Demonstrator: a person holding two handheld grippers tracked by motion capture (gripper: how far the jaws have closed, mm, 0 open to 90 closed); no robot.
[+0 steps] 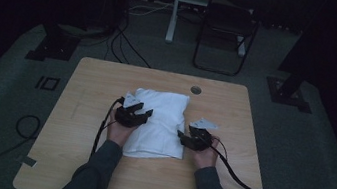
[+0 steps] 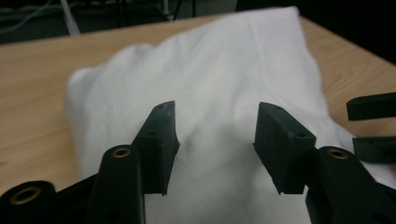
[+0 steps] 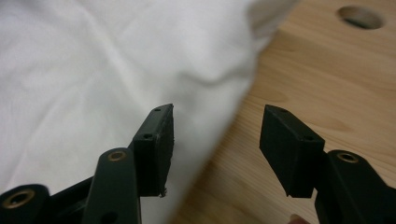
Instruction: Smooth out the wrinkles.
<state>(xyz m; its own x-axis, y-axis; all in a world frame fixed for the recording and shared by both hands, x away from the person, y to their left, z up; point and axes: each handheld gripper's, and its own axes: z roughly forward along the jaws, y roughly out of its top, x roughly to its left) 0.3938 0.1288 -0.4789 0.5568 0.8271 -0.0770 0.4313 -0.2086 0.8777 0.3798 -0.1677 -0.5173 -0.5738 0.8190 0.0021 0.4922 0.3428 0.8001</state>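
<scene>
A white folded cloth (image 1: 160, 121) lies in the middle of the wooden table (image 1: 88, 113). My left gripper (image 1: 141, 109) hovers over the cloth's left part. In the left gripper view its jaws (image 2: 215, 135) stand apart above the cloth (image 2: 210, 70), with nothing pinched between them. My right gripper (image 1: 181, 136) sits at the cloth's right edge. In the right gripper view it (image 3: 217, 140) is open, one pad over the cloth (image 3: 93, 56) and the other over bare wood. The right gripper's jaws (image 2: 355, 127) also poke in at the right of the left gripper view.
A round cable hole (image 1: 196, 89) is in the table behind the cloth, also seen as a hole (image 3: 360, 16) in the right gripper view. A dark chair (image 1: 227, 27) and a white desk leg (image 1: 172, 14) stand beyond the table. Cables (image 1: 123, 47) trail on the floor.
</scene>
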